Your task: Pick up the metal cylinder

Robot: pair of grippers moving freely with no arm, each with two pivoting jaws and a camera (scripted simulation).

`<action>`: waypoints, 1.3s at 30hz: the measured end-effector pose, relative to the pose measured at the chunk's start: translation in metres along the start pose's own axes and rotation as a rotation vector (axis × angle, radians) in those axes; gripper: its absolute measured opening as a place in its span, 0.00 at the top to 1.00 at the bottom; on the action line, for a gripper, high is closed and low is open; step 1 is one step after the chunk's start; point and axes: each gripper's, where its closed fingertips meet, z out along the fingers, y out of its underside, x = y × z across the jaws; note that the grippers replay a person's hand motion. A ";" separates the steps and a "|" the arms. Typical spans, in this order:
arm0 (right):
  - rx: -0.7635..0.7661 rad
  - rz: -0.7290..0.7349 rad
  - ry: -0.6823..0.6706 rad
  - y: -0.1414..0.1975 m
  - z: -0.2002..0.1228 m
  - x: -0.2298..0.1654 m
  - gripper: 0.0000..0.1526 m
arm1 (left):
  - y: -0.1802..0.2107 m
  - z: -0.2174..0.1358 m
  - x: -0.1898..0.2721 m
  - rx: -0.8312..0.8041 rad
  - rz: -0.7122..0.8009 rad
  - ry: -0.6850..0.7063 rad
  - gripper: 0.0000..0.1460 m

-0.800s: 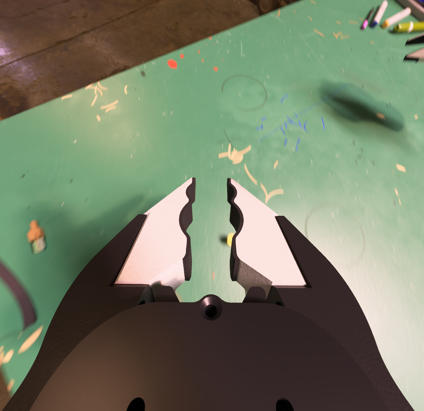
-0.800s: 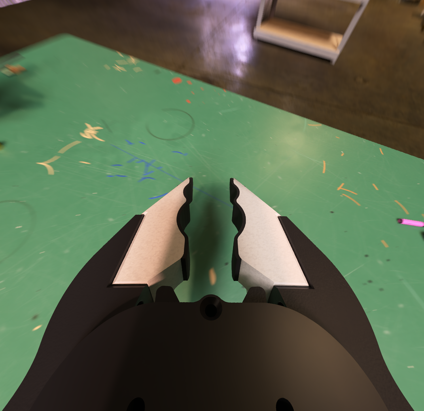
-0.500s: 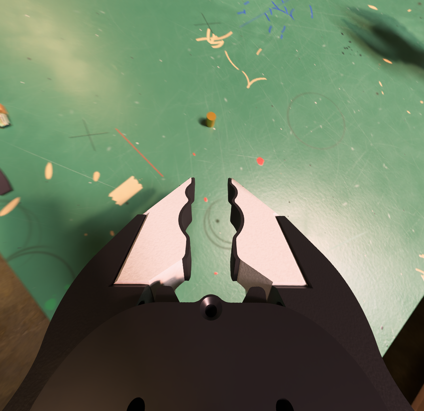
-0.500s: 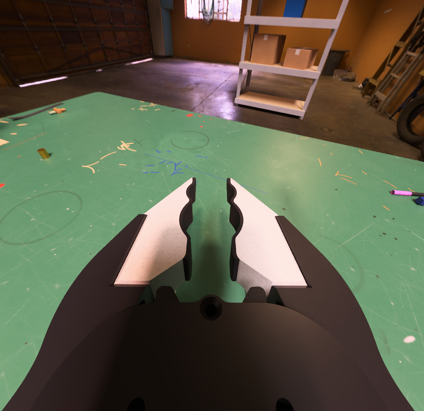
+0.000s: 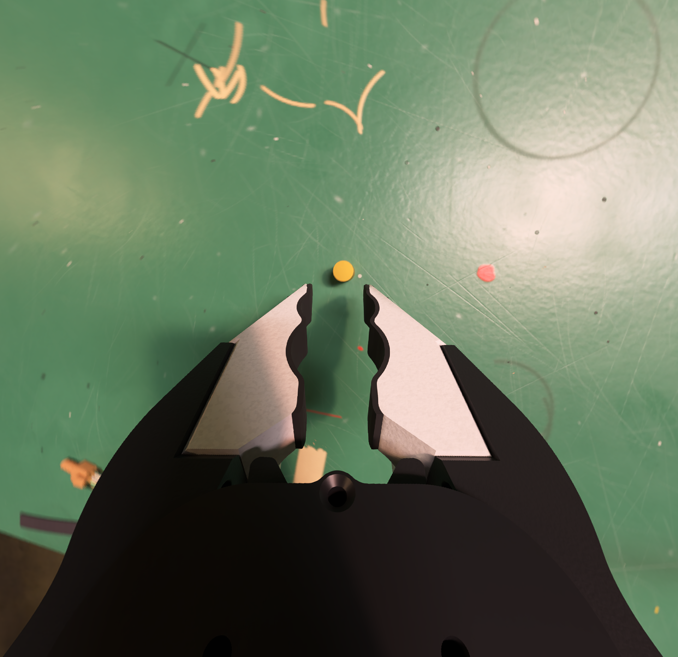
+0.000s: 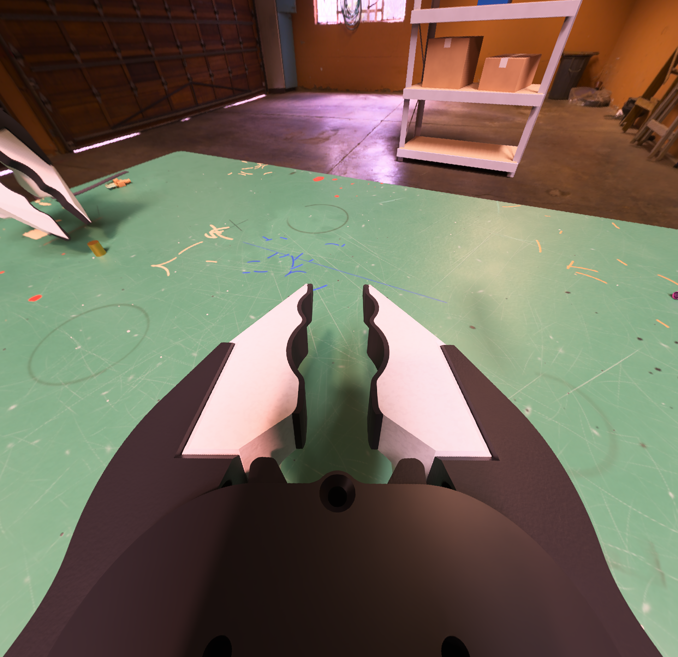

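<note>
The metal cylinder [image 5: 343, 271] is small and brass-yellow and stands upright on the green table top [image 5: 110, 199]. In the left wrist view I see it from above, just beyond the tips of my left gripper [image 5: 337, 290], which is open and empty. In the right wrist view the cylinder [image 6: 97, 247] stands at the far left, just right of the left gripper [image 6: 79, 228], whose tips hang a little above the table. My right gripper [image 6: 337, 290] is open and empty, low over the table middle, far from the cylinder.
A small tan and green piece [image 5: 80, 472] and a dark strip [image 5: 47, 528] lie near the table's left edge. A cream scrap [image 5: 310, 465] lies under the left gripper. Beyond the table's far edge stands a white shelf [image 6: 473, 92] with two boxes.
My left gripper has moved forward and down toward the cylinder, which now sits just ahead of its tips. The right wrist view has lifted slightly, and the left gripper has entered it at the left.
</note>
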 end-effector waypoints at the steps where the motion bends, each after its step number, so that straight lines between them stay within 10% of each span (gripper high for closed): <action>1: 0.006 0.011 -0.001 -0.001 -0.001 0.001 0.82 | -0.001 0.006 0.001 -0.034 0.032 0.043 0.81; 11: 0.015 0.057 -0.024 -0.001 -0.001 0.003 0.82 | -0.012 0.017 -0.002 -0.164 0.129 0.178 0.92; 18: 0.011 0.060 -0.031 0.000 0.000 0.002 0.82 | -0.189 -0.007 -0.033 0.233 -0.062 0.218 0.92; 26: 0.005 0.048 -0.026 0.001 0.000 0.002 0.83 | -0.334 0.131 -0.025 -0.099 0.101 0.369 0.92; 39: 0.004 0.067 -0.064 0.002 -0.001 -0.002 0.83 | -0.354 0.194 -0.019 -0.283 0.149 0.375 0.92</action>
